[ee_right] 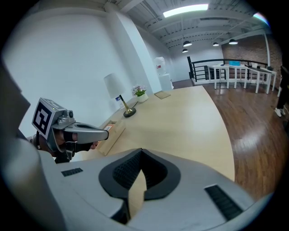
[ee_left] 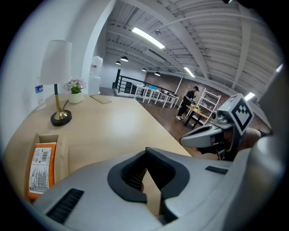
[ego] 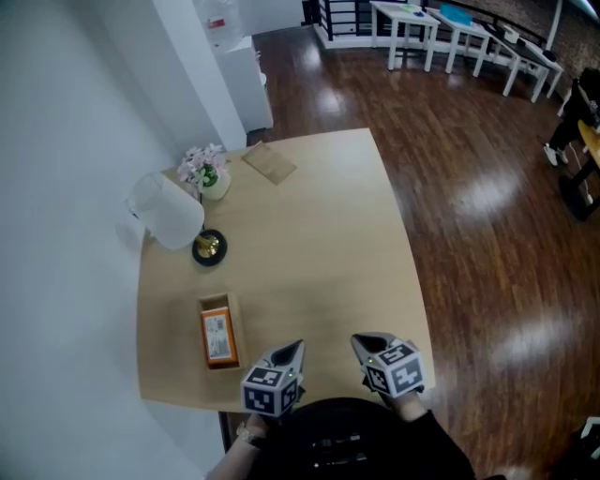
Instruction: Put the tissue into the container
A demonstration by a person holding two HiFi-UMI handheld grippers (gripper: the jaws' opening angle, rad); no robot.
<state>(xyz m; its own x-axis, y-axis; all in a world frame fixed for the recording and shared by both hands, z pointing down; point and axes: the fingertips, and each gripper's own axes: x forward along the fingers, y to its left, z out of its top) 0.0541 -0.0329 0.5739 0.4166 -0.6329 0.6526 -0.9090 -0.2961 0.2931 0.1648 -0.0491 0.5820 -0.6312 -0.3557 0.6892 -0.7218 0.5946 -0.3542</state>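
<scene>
An open wooden box [ego: 203, 305] lies near the table's front left with an orange printed pack [ego: 218, 337] inside it. The left gripper view shows the same box [ee_left: 47, 137] and pack [ee_left: 40, 169] at lower left. A flat brown sheet [ego: 269, 162] lies at the table's far side. My left gripper [ego: 298, 347] hovers over the front edge, to the right of the box, its jaws shut with nothing between them [ee_left: 146, 151]. My right gripper [ego: 358, 339] sits beside it, also shut and empty [ee_right: 141, 151]. Each gripper shows in the other's view: the right gripper [ee_left: 183, 140] and the left gripper [ee_right: 106, 131].
A lamp with a white shade [ego: 169, 211] and a dark round base [ego: 208, 247] stands at the table's left edge, next to a small pot of pink flowers [ego: 208, 172]. The white wall runs along the left. Dark wood floor and white tables [ego: 450, 28] lie beyond.
</scene>
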